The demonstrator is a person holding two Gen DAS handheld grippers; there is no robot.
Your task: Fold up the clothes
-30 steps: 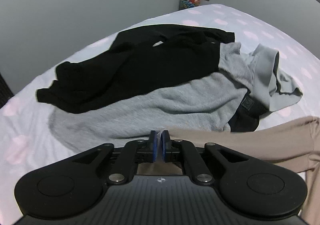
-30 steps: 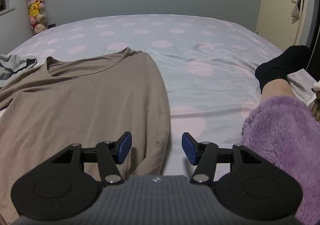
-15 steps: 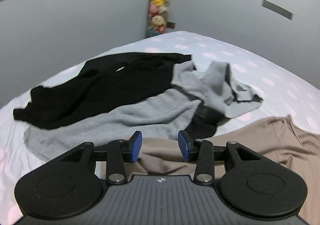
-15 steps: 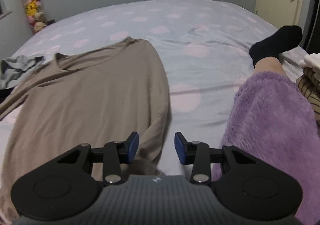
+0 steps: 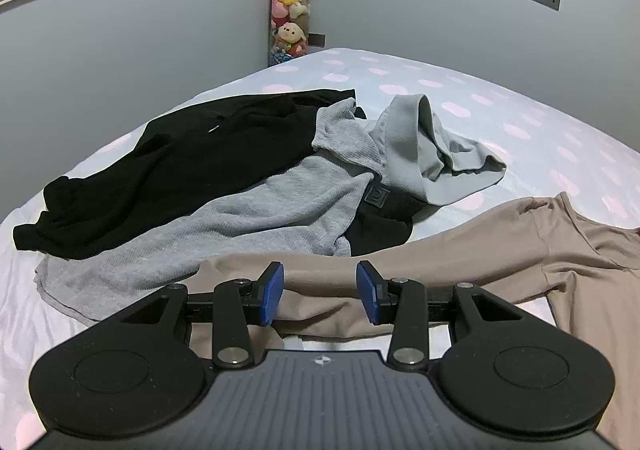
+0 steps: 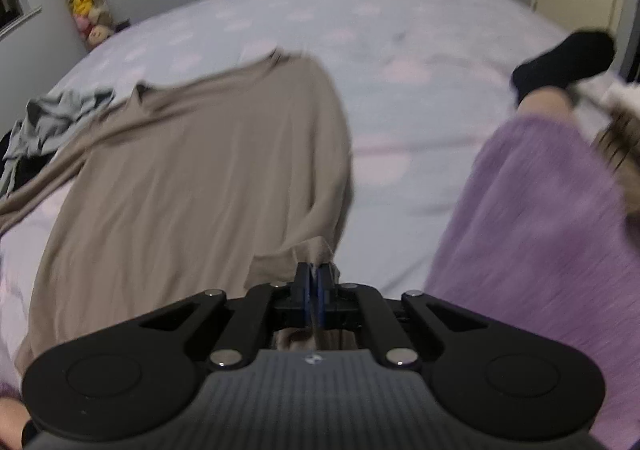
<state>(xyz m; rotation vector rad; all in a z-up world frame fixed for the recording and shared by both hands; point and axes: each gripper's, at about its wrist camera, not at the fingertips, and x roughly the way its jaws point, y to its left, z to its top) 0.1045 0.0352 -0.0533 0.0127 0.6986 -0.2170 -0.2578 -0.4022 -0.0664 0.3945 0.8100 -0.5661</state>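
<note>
A tan long-sleeve shirt [image 6: 192, 170] lies spread on the bed. Its sleeve [image 5: 460, 246] stretches across the left wrist view. My left gripper [image 5: 320, 292] is open, its jaws just above the sleeve's cuff end, holding nothing. My right gripper [image 6: 316, 282] is shut on the tan shirt's lower right hem corner, which bunches up between the pads. A pile of black [image 5: 180, 162] and grey garments [image 5: 272, 210] lies beyond the sleeve.
The bed [image 6: 400, 50] has a pale sheet with pink dots. A person's purple fleece leg [image 6: 540, 218] and black sock [image 6: 568, 58] lie at the right. Plush toys [image 5: 290, 10] hang in the room corner. Grey walls stand behind the bed.
My left gripper let go of the sleeve cuff, opened and lifted back. My right gripper moved left onto the shirt's hem and shut on it.
</note>
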